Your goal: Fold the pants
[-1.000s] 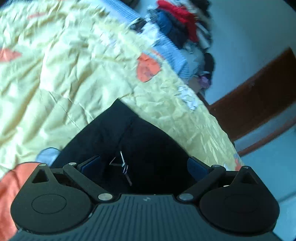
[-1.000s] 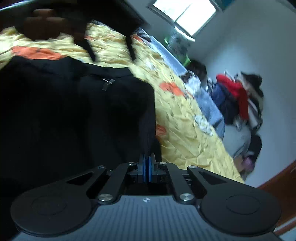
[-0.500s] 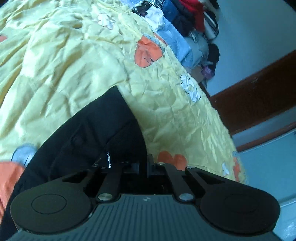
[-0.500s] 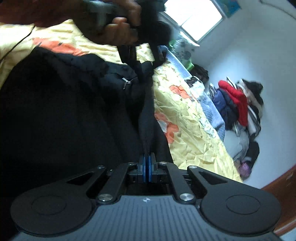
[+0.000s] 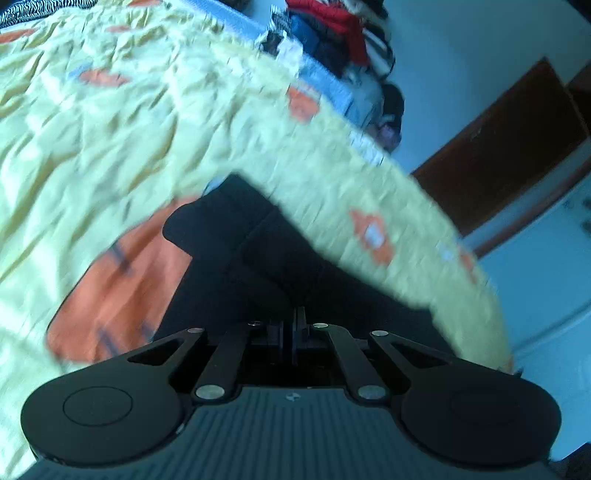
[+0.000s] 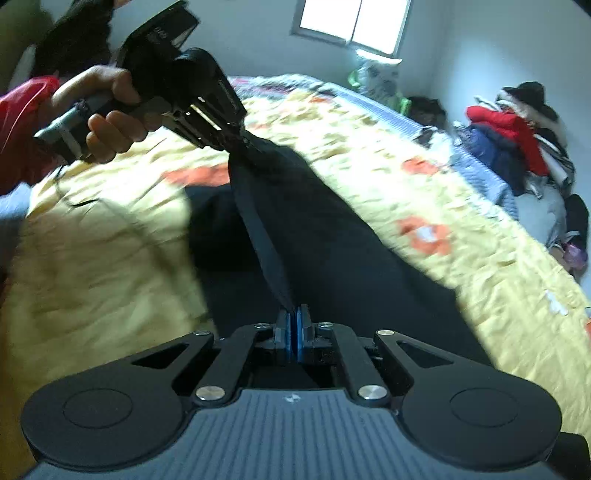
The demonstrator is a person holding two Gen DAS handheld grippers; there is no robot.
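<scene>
The black pants (image 6: 332,240) lie stretched along a yellow quilt (image 6: 110,258) with orange patches, and both grippers have a grip on them.

In the right wrist view, the right gripper (image 6: 294,325) sits at 6 o'clock with its blue pads (image 6: 284,332) pressed together on a taut edge of the pants. That edge runs up toward 11 o'clock as a narrow raised band to the left gripper (image 6: 243,142), whose tips are clamped on the other end of the same edge. The left gripper is held in a bare hand (image 6: 107,114) at 10 o'clock, fingers wrapped around the handle, with a red sleeve (image 6: 22,122) behind the wrist. The tool angles downward from 10 o'clock toward the centre. Between the two grippers the cloth is lifted off the quilt, while the rest of the pants spreads flat below and to the right.

In the left wrist view, the left gripper (image 5: 289,325) is at 6 o'clock, its fingers closed together on dark fabric. The pants (image 5: 258,258) reach from there up toward 12 o'clock, ending in a folded corner on the quilt (image 5: 110,129).

A heap of clothes (image 6: 517,140) lies beyond the bed at 2 o'clock in the right view, and a window (image 6: 351,22) sits at 12 o'clock.
</scene>
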